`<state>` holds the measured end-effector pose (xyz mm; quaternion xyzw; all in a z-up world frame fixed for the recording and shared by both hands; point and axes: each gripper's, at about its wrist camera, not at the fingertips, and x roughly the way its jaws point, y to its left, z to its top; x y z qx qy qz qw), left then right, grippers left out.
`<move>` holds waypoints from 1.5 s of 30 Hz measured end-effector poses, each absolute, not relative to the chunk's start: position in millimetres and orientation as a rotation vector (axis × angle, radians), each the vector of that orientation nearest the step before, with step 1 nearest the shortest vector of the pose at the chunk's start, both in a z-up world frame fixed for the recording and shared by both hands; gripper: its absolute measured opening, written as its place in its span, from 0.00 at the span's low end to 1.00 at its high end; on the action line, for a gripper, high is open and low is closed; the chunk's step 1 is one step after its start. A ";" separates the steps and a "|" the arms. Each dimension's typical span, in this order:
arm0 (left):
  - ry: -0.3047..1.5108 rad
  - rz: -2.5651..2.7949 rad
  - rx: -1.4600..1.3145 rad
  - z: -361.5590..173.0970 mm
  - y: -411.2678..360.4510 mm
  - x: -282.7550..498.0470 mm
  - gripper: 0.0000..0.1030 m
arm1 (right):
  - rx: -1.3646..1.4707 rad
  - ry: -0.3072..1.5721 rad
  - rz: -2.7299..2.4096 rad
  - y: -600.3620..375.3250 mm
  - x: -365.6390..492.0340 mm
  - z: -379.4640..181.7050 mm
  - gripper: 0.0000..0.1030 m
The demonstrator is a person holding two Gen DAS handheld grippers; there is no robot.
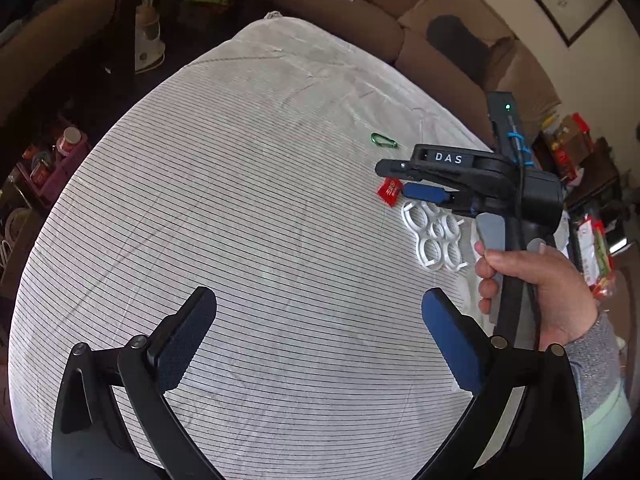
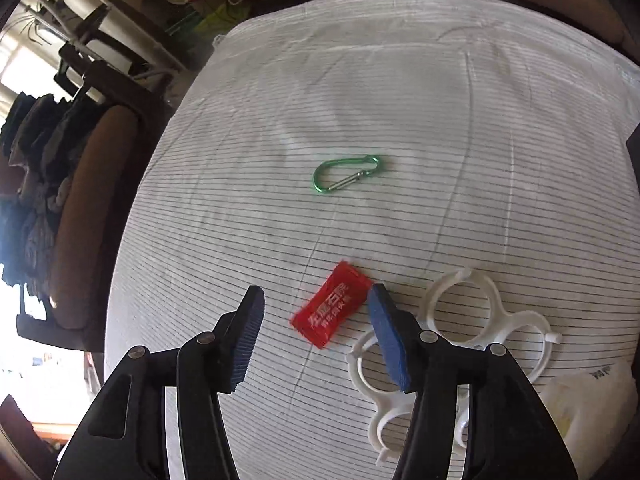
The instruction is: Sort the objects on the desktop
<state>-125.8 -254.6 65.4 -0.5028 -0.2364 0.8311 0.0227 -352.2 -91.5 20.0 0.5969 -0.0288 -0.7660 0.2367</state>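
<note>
The left gripper point(image 1: 319, 312) points steeply down, its two blue-padded black fingers point(image 1: 184, 340) spread wide with nothing between them. The right gripper point(image 2: 316, 320) (black, blue pads too) also tilts down, jaws parted and pressing on nothing. A bare hand point(image 1: 536, 292) in a grey sleeve wraps its handle from the right.

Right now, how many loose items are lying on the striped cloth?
3: a green carabiner farthest out, a red packet between the right claw's fingers, a white ring holder beside it, partly hidden.
</note>
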 end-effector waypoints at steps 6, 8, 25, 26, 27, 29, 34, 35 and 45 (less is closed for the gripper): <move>-0.752 2.573 -1.552 66.3 -260.2 -123.0 1.00 | 1.571 0.027 -2.012 -123.2 -343.4 24.1 0.53; -0.759 2.574 -1.553 66.4 -262.3 -121.8 1.00 | 1.523 0.106 -2.083 -125.0 -335.9 33.3 0.53; -0.790 2.552 -1.548 66.5 -273.9 -122.6 1.00 | 1.245 0.733 -1.739 -121.0 -322.6 13.4 0.50; -0.799 2.551 -1.544 66.8 -274.9 -122.4 1.00 | 1.242 0.740 -1.725 -121.3 -322.5 12.9 0.51; -0.807 2.549 -1.541 67.1 -275.7 -122.6 1.00 | 1.243 0.741 -1.717 -121.2 -322.3 12.7 0.51; -0.818 2.544 -1.536 67.0 -277.1 -124.2 1.00 | 1.251 0.731 -1.707 -120.8 -320.2 13.0 0.51; -0.805 2.535 -1.542 65.9 -272.6 -124.8 1.00 | 1.201 0.776 -1.724 -128.8 -297.5 14.5 0.20; -0.799 2.535 -1.542 66.0 -271.5 -124.6 1.00 | 1.197 0.778 -1.738 -130.0 -294.2 14.7 0.19; -0.729 2.588 -1.510 71.8 -273.7 -125.2 1.00 | 1.234 0.471 -1.941 -97.6 -275.1 62.5 0.17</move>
